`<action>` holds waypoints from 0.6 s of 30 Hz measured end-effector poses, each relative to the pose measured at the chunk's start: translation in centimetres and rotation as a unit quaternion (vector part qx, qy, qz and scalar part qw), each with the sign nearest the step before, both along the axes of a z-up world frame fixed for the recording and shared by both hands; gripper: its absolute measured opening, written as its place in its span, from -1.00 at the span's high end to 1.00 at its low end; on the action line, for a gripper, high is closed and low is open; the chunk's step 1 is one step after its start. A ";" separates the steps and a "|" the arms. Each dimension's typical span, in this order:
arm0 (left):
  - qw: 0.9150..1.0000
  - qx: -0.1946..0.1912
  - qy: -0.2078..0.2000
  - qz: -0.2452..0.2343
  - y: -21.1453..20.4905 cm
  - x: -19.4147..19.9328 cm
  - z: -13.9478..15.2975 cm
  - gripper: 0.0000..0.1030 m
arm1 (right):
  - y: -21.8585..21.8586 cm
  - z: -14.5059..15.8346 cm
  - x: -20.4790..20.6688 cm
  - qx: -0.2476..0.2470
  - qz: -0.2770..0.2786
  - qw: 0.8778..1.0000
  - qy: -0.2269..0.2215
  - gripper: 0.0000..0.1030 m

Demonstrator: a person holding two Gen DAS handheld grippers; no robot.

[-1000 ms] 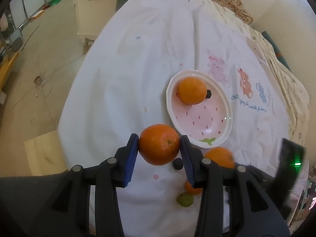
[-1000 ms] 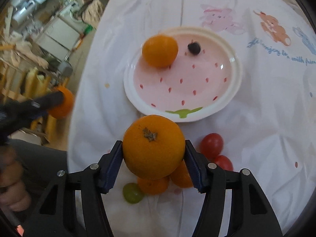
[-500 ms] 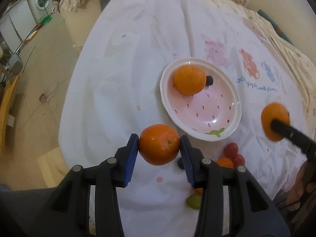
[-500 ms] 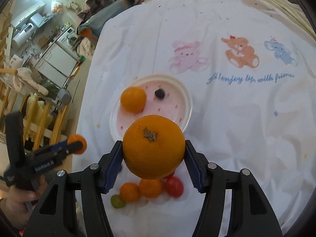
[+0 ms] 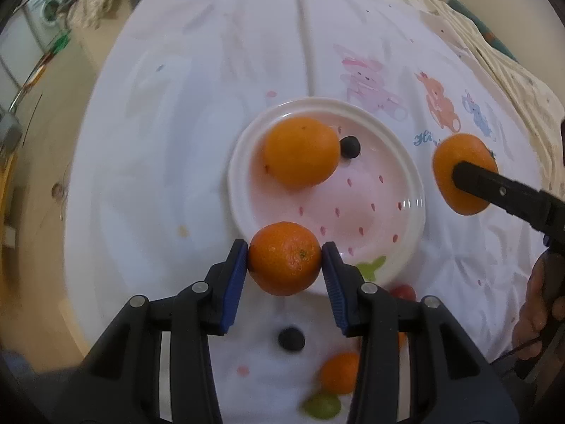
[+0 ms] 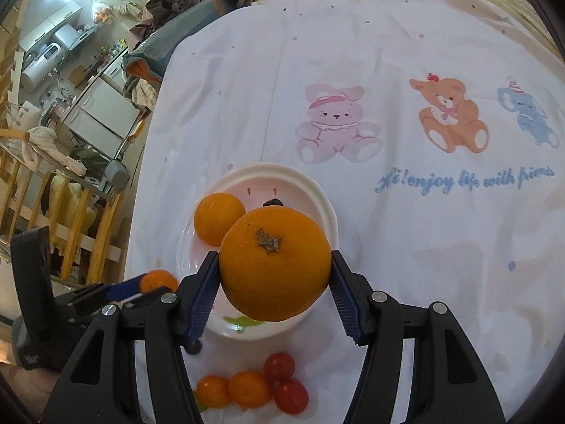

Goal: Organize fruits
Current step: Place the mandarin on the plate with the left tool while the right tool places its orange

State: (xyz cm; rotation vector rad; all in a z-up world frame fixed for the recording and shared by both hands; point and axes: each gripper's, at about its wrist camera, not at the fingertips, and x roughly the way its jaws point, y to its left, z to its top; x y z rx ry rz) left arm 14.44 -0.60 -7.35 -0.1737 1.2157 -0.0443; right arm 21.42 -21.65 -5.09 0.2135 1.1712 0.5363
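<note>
Both jaws clamped — left gripper (image 5: 285, 258) and right gripper (image 6: 274, 275) each hold an orange.

Left wrist view: looked forward and steeply down along the left gripper (image 5: 285, 259), close above the near rim of the plate (image 5: 243, 208), with the floor and a washing machine (image 5: 47, 17) at the left edge. Right wrist view: looked forward along the right gripper (image 6: 274, 272), set higher and less steeply, taking in the plate (image 6: 326, 205), the printed white cloth (image 6: 406, 247) beyond it, and a cluttered kitchen (image 6: 63, 81) far left. Shared by both: the plate, the cloth with its cartoon animals and blue lettering, and the small fruits (image 6: 249, 388) near the bottom edge. Caught at the right edge of the left view: the right gripper (image 5: 466, 173). Caught at lower left of the right view: the left gripper (image 6: 155, 281).
</note>
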 end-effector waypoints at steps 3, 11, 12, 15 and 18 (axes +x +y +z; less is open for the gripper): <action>1.000 0.002 0.005 -0.006 -0.4 1.1 -1.1 0.25 | 0.8 -1.1 1.0 -0.005 0.008 1.000 0.009 -0.22; 1.000 -0.016 0.020 0.000 0.1 3.1 -2.7 0.25 | 3.1 -3.3 3.2 -0.016 0.035 0.999 0.028 -0.22; 1.000 -0.019 0.022 0.000 0.2 3.5 -2.9 0.25 | 3.4 -3.5 3.4 -0.018 0.037 0.999 0.031 -0.22; 1.000 -0.021 0.022 0.000 0.3 4.1 -3.3 0.25 | 4.1 -4.2 4.0 -0.020 0.045 0.998 0.039 -0.22; 0.999 -0.027 0.024 0.001 0.4 4.7 -3.7 0.25 | 4.6 -5.3 4.5 -0.031 0.048 0.997 0.047 -0.22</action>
